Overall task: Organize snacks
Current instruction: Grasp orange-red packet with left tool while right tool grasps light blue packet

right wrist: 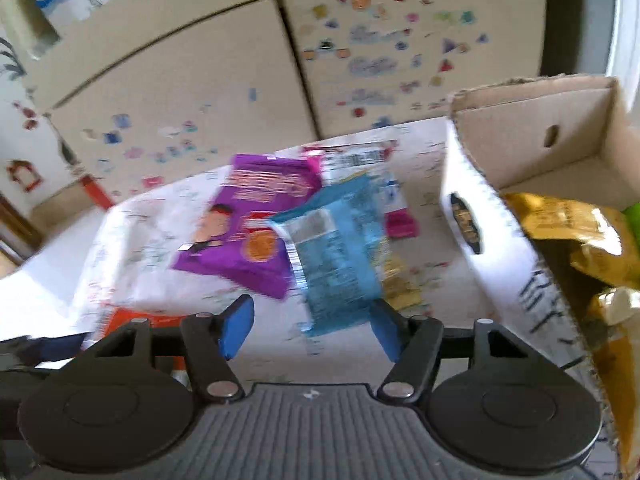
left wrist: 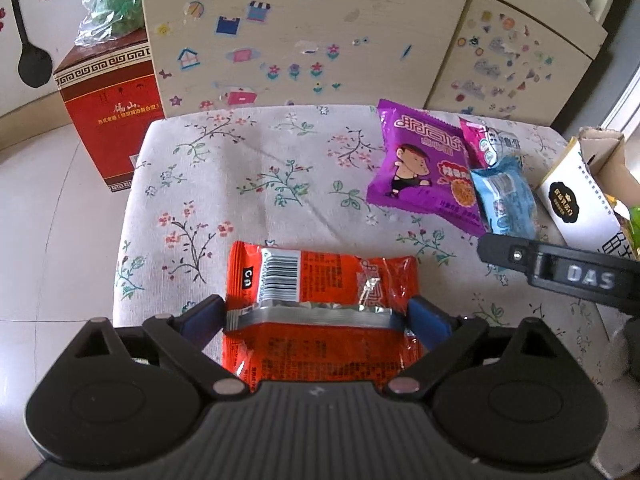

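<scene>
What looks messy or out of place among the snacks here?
The blue packet lies overlapping the purple packet and pink packet in a loose heap outside the cardboard box; the orange packet lies apart.

I count four snack packets on the desk: one orange packet [left wrist: 320, 300], one purple packet [left wrist: 424, 168], one blue packet [left wrist: 506, 200] and one pink-and-white packet [left wrist: 486, 142]. I see one open cardboard box [right wrist: 492, 216] with at least two gold bags [right wrist: 576, 224] inside. Beyond the desk I see one red carton [left wrist: 112, 108] on the floor.
</scene>
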{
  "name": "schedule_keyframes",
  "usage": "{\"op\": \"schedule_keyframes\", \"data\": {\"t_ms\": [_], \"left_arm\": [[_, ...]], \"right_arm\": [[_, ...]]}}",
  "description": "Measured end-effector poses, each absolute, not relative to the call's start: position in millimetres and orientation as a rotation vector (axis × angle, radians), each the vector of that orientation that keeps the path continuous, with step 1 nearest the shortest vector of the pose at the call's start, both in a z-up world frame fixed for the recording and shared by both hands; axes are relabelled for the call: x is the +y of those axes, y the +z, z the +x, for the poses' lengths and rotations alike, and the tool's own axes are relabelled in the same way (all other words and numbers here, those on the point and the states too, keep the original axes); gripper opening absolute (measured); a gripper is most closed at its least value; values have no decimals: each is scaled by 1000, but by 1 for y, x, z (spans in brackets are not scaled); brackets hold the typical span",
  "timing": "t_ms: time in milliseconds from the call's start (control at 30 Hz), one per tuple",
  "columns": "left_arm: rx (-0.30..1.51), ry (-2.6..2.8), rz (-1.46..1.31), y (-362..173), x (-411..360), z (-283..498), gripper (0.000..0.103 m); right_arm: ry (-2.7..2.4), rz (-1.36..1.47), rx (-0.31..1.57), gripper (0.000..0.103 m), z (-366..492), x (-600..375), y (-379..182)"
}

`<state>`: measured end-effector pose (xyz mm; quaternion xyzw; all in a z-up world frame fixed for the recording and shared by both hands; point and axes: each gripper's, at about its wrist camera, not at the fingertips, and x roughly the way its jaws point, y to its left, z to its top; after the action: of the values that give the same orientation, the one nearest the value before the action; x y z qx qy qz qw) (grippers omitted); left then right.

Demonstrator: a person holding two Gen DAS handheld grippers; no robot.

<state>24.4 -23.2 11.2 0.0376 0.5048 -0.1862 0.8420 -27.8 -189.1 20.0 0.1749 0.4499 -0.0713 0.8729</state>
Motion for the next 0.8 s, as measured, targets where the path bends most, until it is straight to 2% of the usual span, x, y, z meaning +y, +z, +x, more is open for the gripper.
{"op": "schedule_keyframes", "data": {"t_ms": [267, 367, 733, 800], "left_arm": [[1071, -385, 81, 8, -24, 24, 102], [1066, -382, 90, 7, -25, 23, 102], [1070, -379, 133, 5, -30, 23, 103], [1069, -386, 146, 5, -32, 22, 103]], "right_arm": [[-244, 293, 857, 73, -29, -193, 30], [-241, 246, 870, 82, -22, -194, 25], [-230, 207, 913, 83, -5, -191, 6], [-231, 207, 915, 78, -5, -192, 6]]}}
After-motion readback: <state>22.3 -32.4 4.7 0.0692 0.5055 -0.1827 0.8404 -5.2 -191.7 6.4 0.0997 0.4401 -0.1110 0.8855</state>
